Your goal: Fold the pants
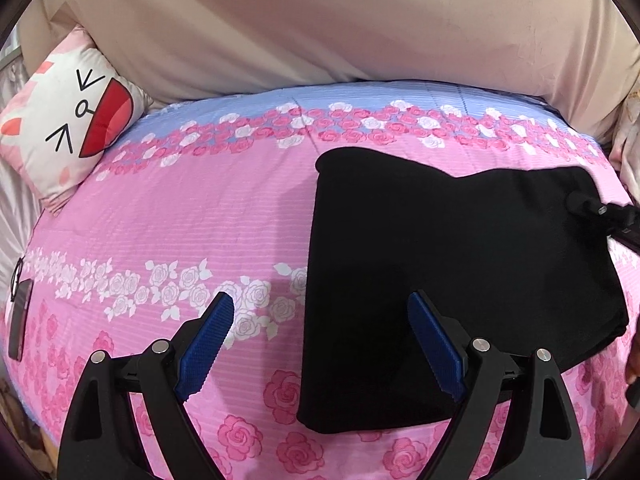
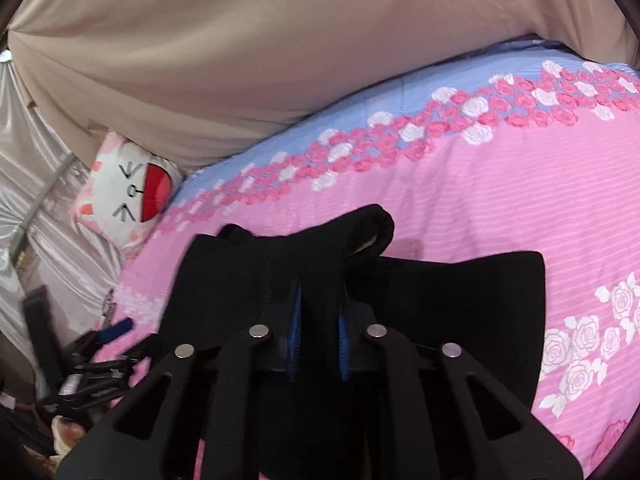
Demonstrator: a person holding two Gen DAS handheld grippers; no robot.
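Black pants (image 1: 460,272) lie folded in a thick block on the pink rose-print bedsheet (image 1: 180,220), right of centre in the left wrist view. My left gripper (image 1: 320,300) hovers open over the pants' left edge, and its blue pads (image 1: 208,344) hold nothing. My right gripper (image 1: 578,202) comes in from the right onto the far right corner of the pants. In the right wrist view, the right gripper (image 2: 320,292) is shut on a bunched fold of the black pants (image 2: 460,304), which rises in a hump ahead of the fingertips. The left gripper (image 2: 108,340) shows blurred at lower left.
A white cat-face pillow (image 1: 68,128) rests at the bed's far left corner. Beige cloth (image 1: 320,20) backs the bed, and silvery satin (image 2: 40,220) hangs on the left. A dark flat object with a ring (image 1: 18,320) lies at the bed's left edge.
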